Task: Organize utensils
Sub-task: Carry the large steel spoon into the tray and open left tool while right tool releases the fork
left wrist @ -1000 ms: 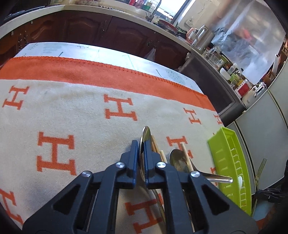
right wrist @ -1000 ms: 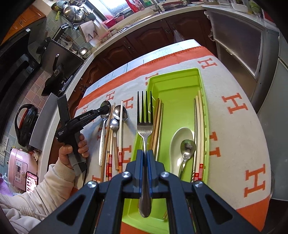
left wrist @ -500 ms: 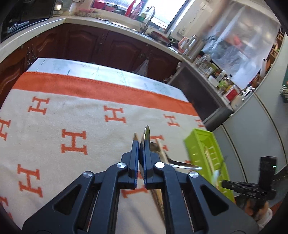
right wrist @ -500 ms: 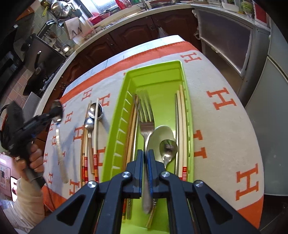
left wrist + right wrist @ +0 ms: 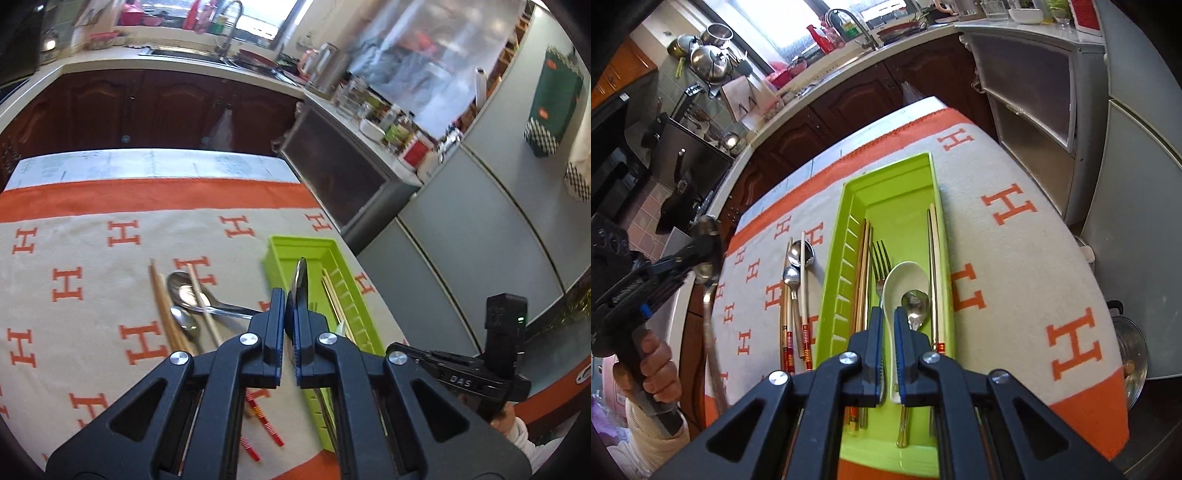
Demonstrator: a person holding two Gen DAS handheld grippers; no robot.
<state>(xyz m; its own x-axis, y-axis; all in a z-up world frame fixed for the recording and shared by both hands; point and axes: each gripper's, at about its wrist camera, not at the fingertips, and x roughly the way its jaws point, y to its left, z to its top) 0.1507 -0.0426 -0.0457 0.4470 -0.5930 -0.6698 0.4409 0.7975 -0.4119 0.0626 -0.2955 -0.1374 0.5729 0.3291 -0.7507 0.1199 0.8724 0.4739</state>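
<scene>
Left gripper (image 5: pixel 290 325) jaws clenched on spoon (image 5: pixel 300 291) — right gripper (image 5: pixel 888 332) jaws released, above green tray (image 5: pixel 849 206)

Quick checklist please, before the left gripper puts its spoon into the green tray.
1. Left gripper firmly shut on the metal spoon: ok.
2. Right gripper open and holding nothing: ok; the fork lies in the green tray.
3. Right gripper clear of the tray: not ok; it hangs over the near end.
4. Free room in the tray: ok; the far end is bare.
5. Spoon positioned above the tray: not ok; the right wrist view shows it off to the tray's left.
</scene>
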